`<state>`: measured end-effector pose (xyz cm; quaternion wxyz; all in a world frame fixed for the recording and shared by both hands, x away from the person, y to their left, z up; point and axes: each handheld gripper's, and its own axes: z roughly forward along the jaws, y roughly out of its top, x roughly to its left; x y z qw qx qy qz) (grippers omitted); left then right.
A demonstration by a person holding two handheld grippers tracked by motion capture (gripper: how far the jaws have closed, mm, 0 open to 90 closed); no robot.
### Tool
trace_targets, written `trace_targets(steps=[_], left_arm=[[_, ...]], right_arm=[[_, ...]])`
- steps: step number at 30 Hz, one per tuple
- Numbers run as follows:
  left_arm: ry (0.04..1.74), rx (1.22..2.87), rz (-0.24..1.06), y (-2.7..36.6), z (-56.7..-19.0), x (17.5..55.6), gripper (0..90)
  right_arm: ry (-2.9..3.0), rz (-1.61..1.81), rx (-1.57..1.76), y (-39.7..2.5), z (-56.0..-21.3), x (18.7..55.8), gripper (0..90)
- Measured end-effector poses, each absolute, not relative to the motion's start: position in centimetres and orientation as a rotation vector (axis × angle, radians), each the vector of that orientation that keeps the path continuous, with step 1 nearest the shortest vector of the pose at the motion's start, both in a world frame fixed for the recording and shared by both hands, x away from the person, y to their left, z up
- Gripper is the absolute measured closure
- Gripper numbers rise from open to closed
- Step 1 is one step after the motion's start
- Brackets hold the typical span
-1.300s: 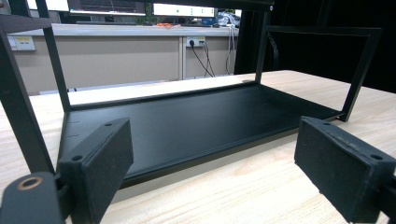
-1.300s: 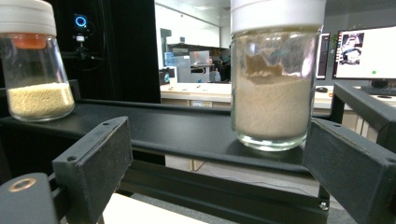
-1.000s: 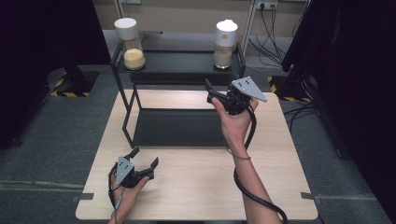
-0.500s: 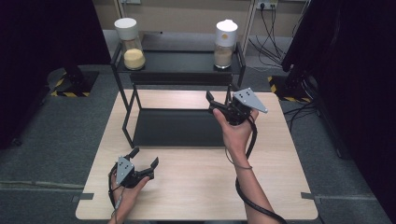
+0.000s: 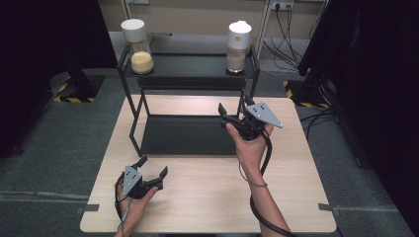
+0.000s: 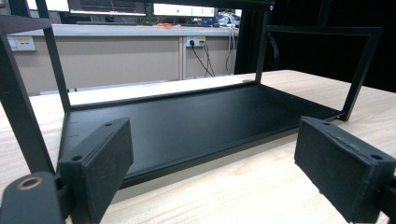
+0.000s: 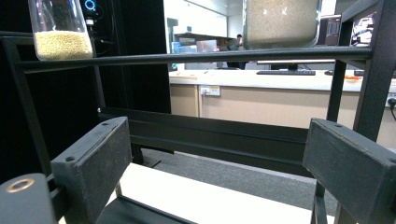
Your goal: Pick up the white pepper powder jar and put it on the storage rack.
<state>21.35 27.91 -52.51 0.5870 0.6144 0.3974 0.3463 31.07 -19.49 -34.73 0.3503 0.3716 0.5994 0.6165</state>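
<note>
A black two-tier rack (image 5: 133, 111) stands at the back of the wooden table (image 5: 207, 197). On its top shelf are two white-lidded jars: one with yellow grain (image 5: 140, 49) at the left, one with beige grain (image 5: 237, 47) at the right. My right gripper (image 5: 233, 105) is open and empty, held over the right end of the lower shelf (image 5: 188, 136). Its own view looks under the top shelf rail (image 7: 187, 57) at the yellow jar (image 7: 63, 37) and the beige jar (image 7: 280, 21). My left gripper (image 5: 153, 166) rests open near the table's front left, facing the lower shelf (image 6: 196, 121).
The rack's upright posts (image 7: 373, 84) frame the right gripper (image 7: 215, 172). Bare wood lies between the left gripper (image 6: 210, 172) and the rack's front edge. Cables (image 5: 296, 29) and dark stands (image 5: 316, 74) sit on the floor beyond the table.
My right gripper has drawn back toward the person and a little lower, still open. The left gripper has not moved.
</note>
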Motion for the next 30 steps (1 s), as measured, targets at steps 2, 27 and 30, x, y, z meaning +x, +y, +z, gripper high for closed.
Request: trace_targets(steps=[2, 27, 30], left_arm=[[0.927, 1.432, 0.807, 27.9, -52.5, 21.3, 11.0], [0.927, 1.433, 0.810, 27.9, -52.5, 21.3, 11.0], [0.927, 1.433, 0.810, 27.9, -52.5, 21.3, 11.0]], right_arm=[[1.555, 1.594, 0.958, -19.5, -34.8, 30.9, 7.8], [1.601, 1.568, 0.962, -20.4, -37.2, 29.4, 7.6], [1.603, 1.565, 0.964, -20.5, -37.5, 29.2, 7.6]])
